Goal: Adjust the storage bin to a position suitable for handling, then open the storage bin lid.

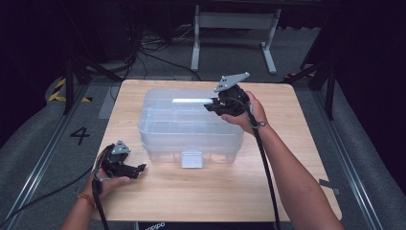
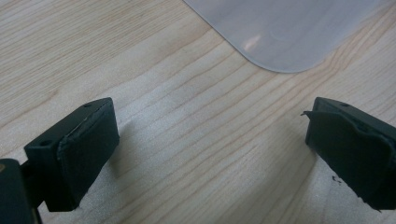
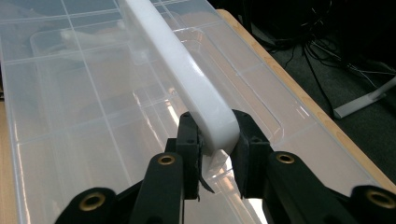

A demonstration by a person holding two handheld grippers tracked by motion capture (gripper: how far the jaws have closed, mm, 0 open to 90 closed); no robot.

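Nearest the high camera, the wooden tabletop (image 1: 201, 191) carries a clear plastic storage box (image 1: 191, 127) at its middle, lid on, with a grey latch (image 1: 191, 158) on the near wall. Over the box's far right part, the right gripper (image 3: 212, 151) has its jaws clamped on the end of the white handle (image 3: 187, 79), lifted above the lid. Beside the box's near left corner, the left gripper (image 1: 139, 168) rests on the wood, jaws wide apart on nothing.

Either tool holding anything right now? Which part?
The right tool is shut on the white handle of the clear plastic box, gripping the handle's end. The left tool is open over the table, holding nothing.
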